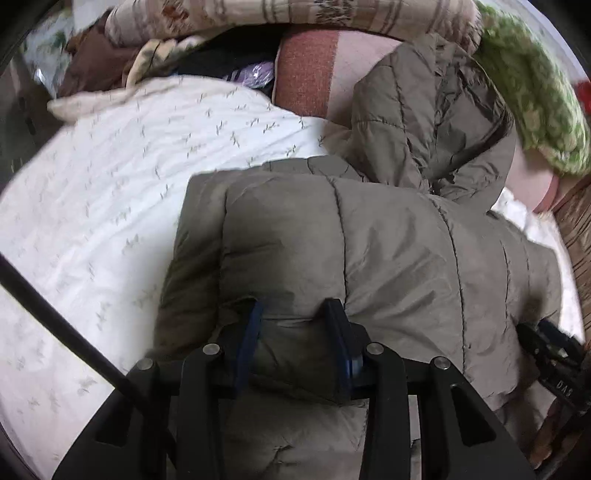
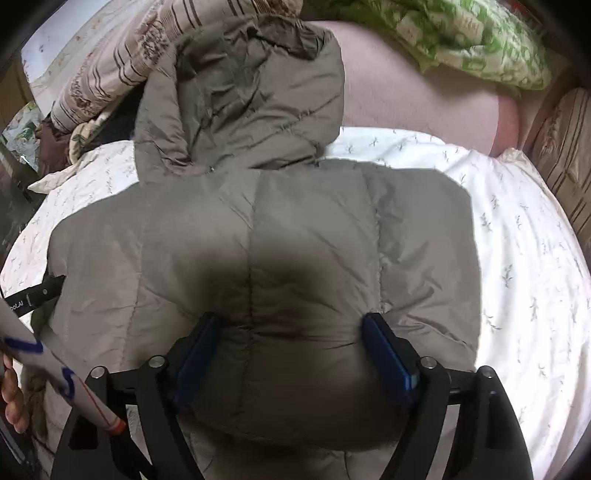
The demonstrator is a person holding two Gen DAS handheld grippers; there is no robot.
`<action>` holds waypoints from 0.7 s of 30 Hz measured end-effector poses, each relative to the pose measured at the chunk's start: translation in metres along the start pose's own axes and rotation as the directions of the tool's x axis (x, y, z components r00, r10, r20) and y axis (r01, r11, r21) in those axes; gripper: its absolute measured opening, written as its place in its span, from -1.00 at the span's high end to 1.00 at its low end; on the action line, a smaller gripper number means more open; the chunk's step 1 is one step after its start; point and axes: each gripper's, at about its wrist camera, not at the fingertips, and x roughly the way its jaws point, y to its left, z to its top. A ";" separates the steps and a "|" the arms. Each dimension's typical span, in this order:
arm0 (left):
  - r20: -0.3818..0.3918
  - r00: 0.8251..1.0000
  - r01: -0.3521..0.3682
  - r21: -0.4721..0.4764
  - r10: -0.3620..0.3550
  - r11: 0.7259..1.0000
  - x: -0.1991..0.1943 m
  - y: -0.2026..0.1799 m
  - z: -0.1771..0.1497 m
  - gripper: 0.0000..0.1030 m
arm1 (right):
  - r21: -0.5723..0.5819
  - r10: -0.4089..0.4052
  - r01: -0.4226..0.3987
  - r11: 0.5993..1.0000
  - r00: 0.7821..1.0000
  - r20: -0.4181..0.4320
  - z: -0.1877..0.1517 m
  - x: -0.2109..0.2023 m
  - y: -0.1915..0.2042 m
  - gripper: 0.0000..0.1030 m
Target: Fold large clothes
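White bedsheet w/ small grey sprig print (image 1: 110,177) (image 2: 517,258) covers the bed; a grey-brown quilted puffer jacket w/ hood (image 1: 369,240) (image 2: 258,240) lies on it, folded over at the near edge so a second layer shows underneath. Hood (image 1: 424,110) (image 2: 240,92) points to the far side, resting partly on a pink blanket (image 1: 354,62) (image 2: 406,92).

Left gripper (image 1: 295,325): black body, blue pads, fingers (image 1: 338,317) part-closed w/ a thick fold of the jacket's near edge bunched between them, pads touching fabric both sides – pinching it. Right gripper (image 2: 288,332): fingers (image 2: 380,339) set much wider, jacket edge bulging up between them; pads sit against the fabric at each side, but can't tell if it's really clamped or just resting spread around the bulk.

Right gripper's black body also visible at right edge of left view, near the jacket's side. Left gripper's black body pokes in at left edge of right view, beside the jacket.

Far side: beige striped floral quilt (image 1: 258,14) (image 2: 122,62), green-and-white patterned cushion (image 1: 535,99) (image 2: 461,33), dark brown cloth (image 1: 96,62). Wooden panel (image 1: 576,229) (image 2: 565,155) along the right edge.
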 end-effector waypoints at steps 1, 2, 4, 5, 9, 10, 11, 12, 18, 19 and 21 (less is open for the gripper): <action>-0.001 1.000 -0.015 0.018 0.015 1.000 -0.004 -0.003 0.002 0.30 | -0.003 -0.006 0.006 1.000 1.000 -0.002 0.001 0.000 0.001 -0.70; -0.001 1.000 -0.012 0.024 0.012 1.000 -0.011 -0.003 0.002 0.30 | -0.003 -0.010 0.010 1.000 1.000 -0.005 0.002 -0.002 0.001 -0.71; 0.008 1.000 0.025 0.012 -0.025 1.000 -0.025 0.000 0.000 0.30 | 0.007 0.000 0.000 1.000 1.000 0.016 0.003 -0.016 0.001 -0.71; 0.017 0.998 0.053 -0.003 -0.053 0.999 -0.036 0.005 -0.004 0.30 | 0.016 0.011 -0.012 1.000 0.999 0.044 0.002 -0.027 -0.001 -0.71; 0.032 0.998 0.047 -0.030 -0.046 0.998 -0.049 0.017 -0.018 0.01 | 0.048 0.003 -0.007 0.999 0.996 0.085 -0.014 -0.051 -0.011 -0.71; 0.019 0.999 0.028 -0.039 -0.027 0.999 -0.043 0.021 -0.021 0.00 | 0.054 -0.005 0.001 0.999 0.998 0.067 -0.018 -0.048 -0.014 -0.71; -0.017 1.000 0.000 -0.052 -0.001 0.999 -0.032 0.026 -0.023 -0.01 | 0.062 -0.013 0.010 0.998 0.999 0.041 -0.020 -0.042 -0.017 -0.71; -0.051 0.999 -0.003 -0.061 0.000 0.998 -0.020 0.030 -0.024 -0.04 | 0.078 -0.020 0.020 0.997 1.000 0.004 -0.023 -0.031 -0.023 -0.71; -0.044 0.993 0.103 -0.098 -0.107 0.990 -0.035 0.046 -0.023 -0.07 | 0.136 0.047 -0.050 0.990 0.999 0.020 -0.014 -0.046 -0.034 -0.72; -0.024 0.994 0.102 -0.080 -0.105 0.992 -0.046 0.047 -0.024 -0.07 | 0.133 0.055 -0.059 0.989 0.998 0.035 -0.013 -0.055 -0.034 -0.72; -0.002 0.997 0.081 -0.062 -0.081 0.995 -0.059 0.051 -0.030 -0.07 | 0.123 0.049 -0.056 0.991 0.997 0.060 -0.017 -0.072 -0.037 -0.72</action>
